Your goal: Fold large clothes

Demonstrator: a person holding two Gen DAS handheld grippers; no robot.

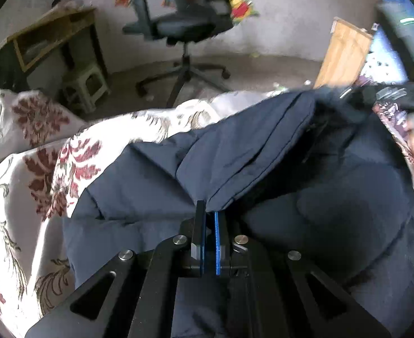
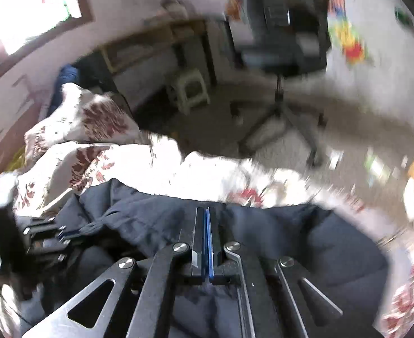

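Both wrist views: I had the left gripper [image 1: 210,211] pinching a fold of the navy garment [image 1: 277,152], raised, presumably to carry it over; the right gripper [image 2: 207,211] pressed together at its far edge; garment lay on the floral bedspread [image 1: 38,163]; no legible writing.

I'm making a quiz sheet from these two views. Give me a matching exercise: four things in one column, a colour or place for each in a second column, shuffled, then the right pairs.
Things:
1. jacket
2. bedspread
3. office chair
4. stool

Descriptions:
A. pale, on the floor under the desk
B. white with dark red flowers
C. navy, a fold pinched in the left claw
D. grey, on a star-shaped wheeled base

Pairs: 1-C, 2-B, 3-D, 4-A
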